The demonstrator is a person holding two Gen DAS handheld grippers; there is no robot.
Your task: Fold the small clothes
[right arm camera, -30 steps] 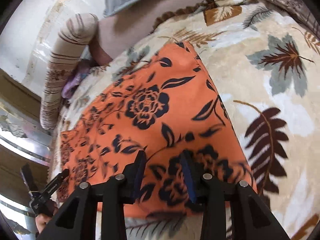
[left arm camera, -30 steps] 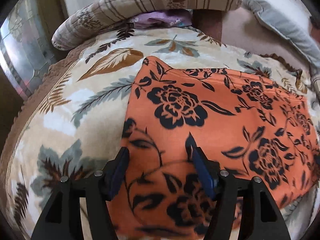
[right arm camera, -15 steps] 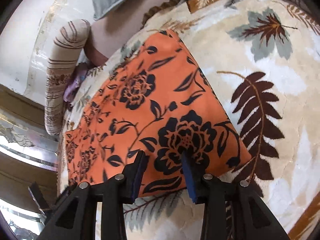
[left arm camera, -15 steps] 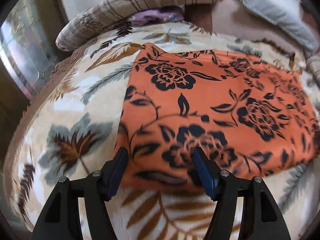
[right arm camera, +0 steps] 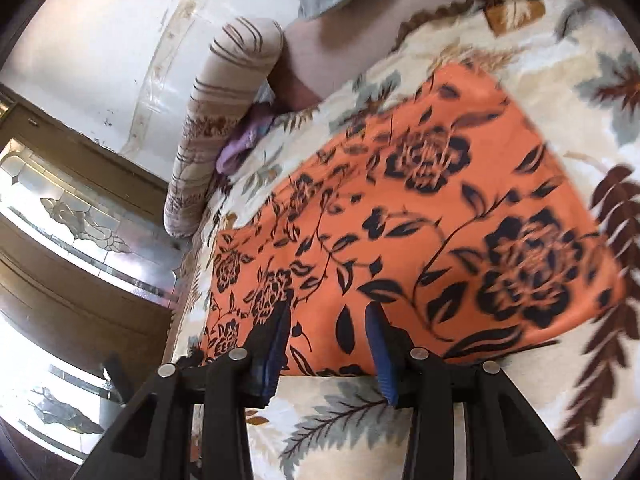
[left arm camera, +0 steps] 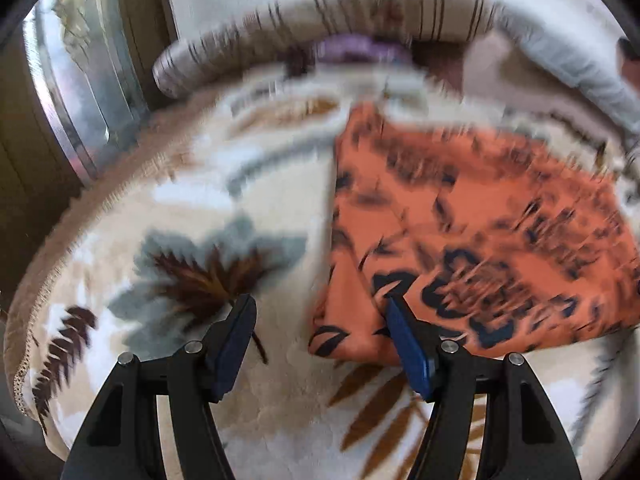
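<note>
An orange cloth with black flowers (left arm camera: 472, 220) lies flat and folded on a leaf-patterned blanket (left arm camera: 160, 208). It also shows in the right wrist view (right arm camera: 420, 240). My left gripper (left arm camera: 320, 320) is open and empty, above the blanket at the cloth's near left corner. My right gripper (right arm camera: 326, 320) is open and empty, over the cloth's near edge. The left wrist view is blurred by motion.
A striped bolster pillow (left arm camera: 320, 16) lies at the head of the bed, with a purple cloth (left arm camera: 356, 50) tucked below it. The bolster (right arm camera: 224, 120) shows in the right view too. A grey pillow (left arm camera: 572, 68) lies at the far right. A glass-panelled door (right arm camera: 72, 220) stands at the left.
Both grippers have pulled back toward the near edge of the cloth. The left gripper has shifted left, off the cloth and over the blanket. Both stay open.
</note>
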